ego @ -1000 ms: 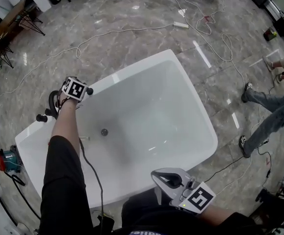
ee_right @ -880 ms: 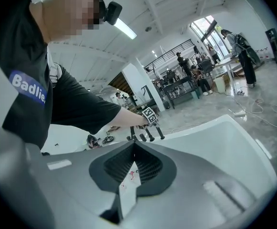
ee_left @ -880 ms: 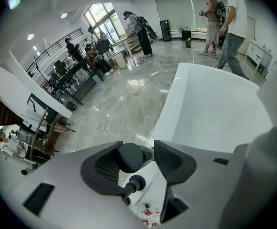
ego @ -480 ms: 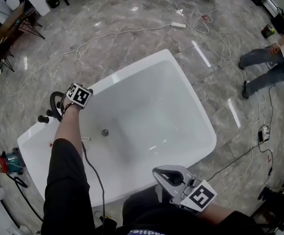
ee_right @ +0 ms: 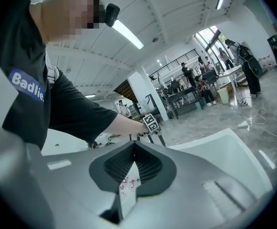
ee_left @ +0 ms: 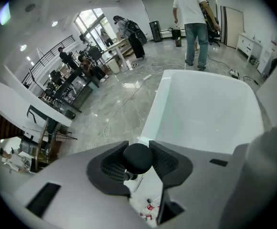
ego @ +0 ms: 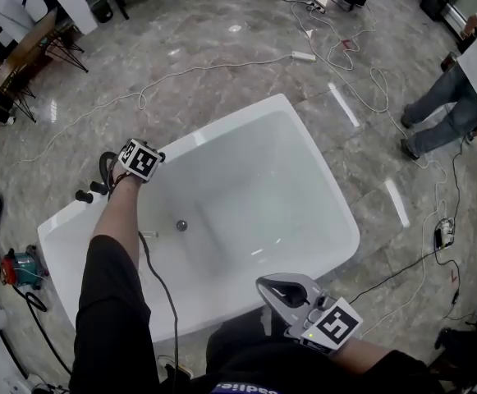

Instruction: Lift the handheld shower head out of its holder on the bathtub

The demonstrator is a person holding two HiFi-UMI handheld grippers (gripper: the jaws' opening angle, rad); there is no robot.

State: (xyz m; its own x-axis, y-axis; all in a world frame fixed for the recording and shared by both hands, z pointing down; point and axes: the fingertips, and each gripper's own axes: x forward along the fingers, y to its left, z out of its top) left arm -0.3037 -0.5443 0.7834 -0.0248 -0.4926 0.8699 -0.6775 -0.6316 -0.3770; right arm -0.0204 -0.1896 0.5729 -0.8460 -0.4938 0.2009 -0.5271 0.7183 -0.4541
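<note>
The black handheld shower head (ee_left: 138,159) shows as a round black knob between the ribbed pads of my left gripper (ee_left: 138,146), which is shut on it. In the head view the left gripper (ego: 120,176) hangs over the white bathtub's (ego: 304,134) left rim, where a black hose loop (ego: 104,166) curves beside it. Black tap knobs (ego: 84,195) stand on the rim just below it. My right gripper (ego: 291,295) stays near my body at the tub's near edge, shut, with nothing in it (ee_right: 132,149).
The tub has a drain (ego: 181,225) in its floor. Cables (ego: 181,72) run across the marble floor around it. A person (ego: 456,80) stands at the right, and a red tool (ego: 15,268) lies at the left. Desks and people fill the far room.
My left gripper has closed on the shower head and risen from the rim, shifting slightly right. The right gripper rose a little. The person at the right walked farther off.
</note>
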